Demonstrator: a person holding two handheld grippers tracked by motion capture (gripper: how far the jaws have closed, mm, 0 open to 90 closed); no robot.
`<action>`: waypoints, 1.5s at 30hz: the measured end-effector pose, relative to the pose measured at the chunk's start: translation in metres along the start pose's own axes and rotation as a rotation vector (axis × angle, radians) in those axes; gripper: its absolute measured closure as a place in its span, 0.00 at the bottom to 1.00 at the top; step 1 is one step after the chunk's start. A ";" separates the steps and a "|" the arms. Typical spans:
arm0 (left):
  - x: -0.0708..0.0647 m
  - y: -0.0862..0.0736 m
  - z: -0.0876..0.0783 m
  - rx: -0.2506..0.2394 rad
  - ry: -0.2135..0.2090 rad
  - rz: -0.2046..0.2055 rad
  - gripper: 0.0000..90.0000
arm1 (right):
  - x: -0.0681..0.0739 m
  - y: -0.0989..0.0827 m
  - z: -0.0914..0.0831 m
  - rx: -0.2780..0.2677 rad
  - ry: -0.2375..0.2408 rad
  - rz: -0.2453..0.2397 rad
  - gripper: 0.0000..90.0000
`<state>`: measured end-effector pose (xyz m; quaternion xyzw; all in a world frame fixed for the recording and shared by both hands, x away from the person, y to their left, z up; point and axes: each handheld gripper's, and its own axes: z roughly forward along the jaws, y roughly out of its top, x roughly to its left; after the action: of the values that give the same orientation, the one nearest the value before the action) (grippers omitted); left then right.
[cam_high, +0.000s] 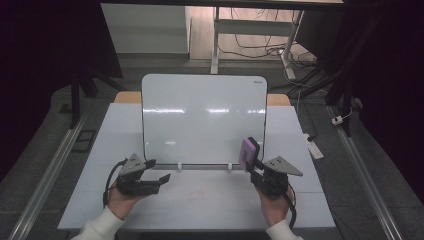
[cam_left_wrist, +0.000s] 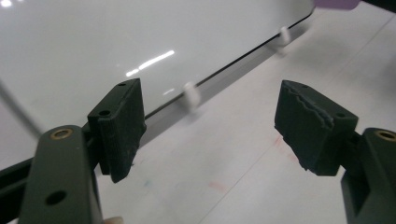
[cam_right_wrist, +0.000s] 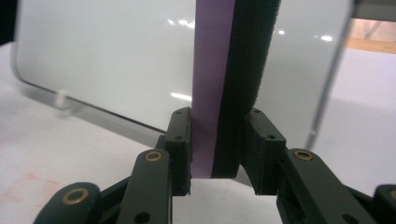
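Observation:
A white whiteboard (cam_high: 202, 117) stands upright on the white table (cam_high: 200, 200), held at its lower edge by two small white clips (cam_high: 179, 166). My right gripper (cam_high: 254, 167) is at the board's lower right corner, shut on a purple eraser (cam_high: 248, 152) with a black felt side, held upright. In the right gripper view the eraser (cam_right_wrist: 233, 70) is pinched between the jaws of the right gripper (cam_right_wrist: 217, 140), in front of the whiteboard (cam_right_wrist: 107, 56). My left gripper (cam_high: 158, 170) is low at the board's lower left, open. Nothing lies between the jaws of the left gripper (cam_left_wrist: 210, 126); a clip (cam_left_wrist: 190, 95) is beyond them.
Faint red and blue marks stain the table (cam_left_wrist: 219, 186) in front of the board. Behind the table are a desk frame (cam_high: 216, 40) and loose cables on the floor. A white power strip (cam_high: 315, 147) lies on the floor at the right.

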<state>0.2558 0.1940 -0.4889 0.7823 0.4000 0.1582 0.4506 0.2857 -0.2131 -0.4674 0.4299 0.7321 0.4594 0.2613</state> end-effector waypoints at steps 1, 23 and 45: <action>0.002 -0.003 -0.002 0.005 0.006 -0.007 0.29 | -0.002 0.000 -0.001 0.004 -0.016 0.001 0.72; 0.036 -0.050 -0.046 0.049 0.112 -0.122 0.29 | -0.018 0.012 0.020 0.084 -0.148 -0.013 0.71; 0.037 -0.057 -0.050 0.057 0.108 -0.125 0.29 | -0.019 0.010 0.018 0.024 -0.055 -0.073 0.48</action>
<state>0.2210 0.2672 -0.5133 0.7585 0.4762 0.1603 0.4149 0.3124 -0.2194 -0.4665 0.4183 0.7452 0.4288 0.2928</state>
